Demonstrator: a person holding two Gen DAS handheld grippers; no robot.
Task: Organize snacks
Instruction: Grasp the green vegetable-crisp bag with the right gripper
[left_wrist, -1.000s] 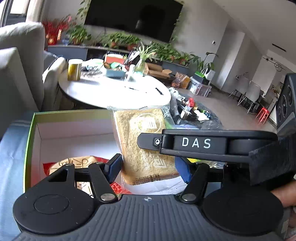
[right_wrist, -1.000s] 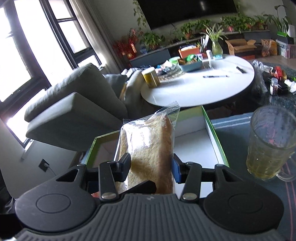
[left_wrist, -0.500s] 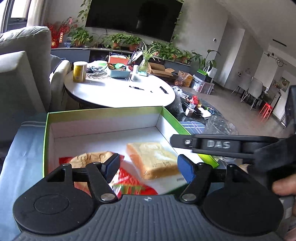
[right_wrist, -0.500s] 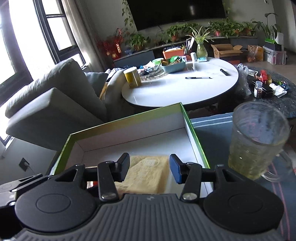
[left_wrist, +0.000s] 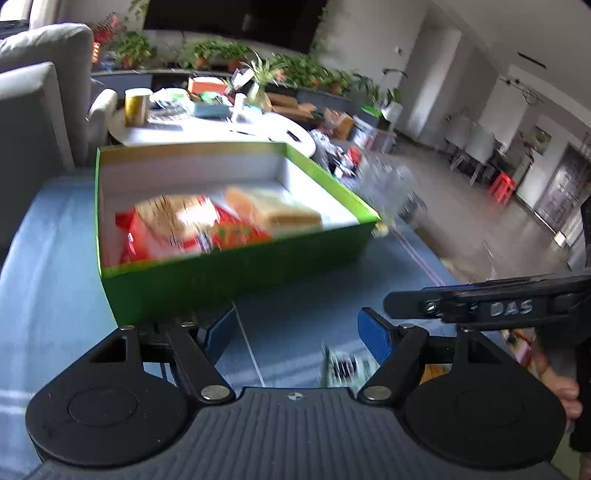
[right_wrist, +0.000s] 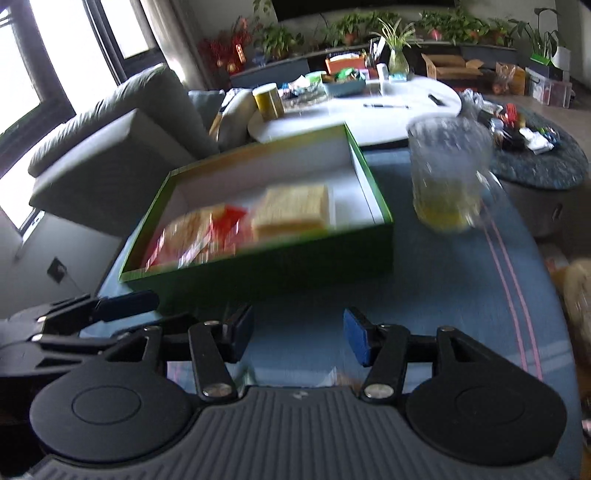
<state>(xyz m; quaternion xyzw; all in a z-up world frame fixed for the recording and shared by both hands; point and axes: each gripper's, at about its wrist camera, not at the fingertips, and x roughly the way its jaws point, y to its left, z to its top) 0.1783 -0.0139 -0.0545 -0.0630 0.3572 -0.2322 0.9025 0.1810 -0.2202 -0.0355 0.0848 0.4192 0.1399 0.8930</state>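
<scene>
The bagged bread (right_wrist: 293, 206) lies flat inside the green box (right_wrist: 280, 266), toward its right half, with a red snack packet (right_wrist: 199, 236) just beside it on the left; both are blurred, so their print cannot be read. The box sits on a desk (right_wrist: 461, 302) covered with a blue cloth that has thin pink stripes. A glass mug (right_wrist: 448, 173) holding some yellowish drink stands on the cloth just to the right of the box, apart from it. The left tool (left_wrist: 297, 332) hangs over the bare cloth in front of the box's near wall, its jaws opening with nothing between the blue pads. The right tool (right_wrist: 297, 332) is likewise in front of the box, jaws opening and empty. Behind the box stand a round white table (right_wrist: 399, 107) with clutter and a grey sofa (right_wrist: 122, 133).
</scene>
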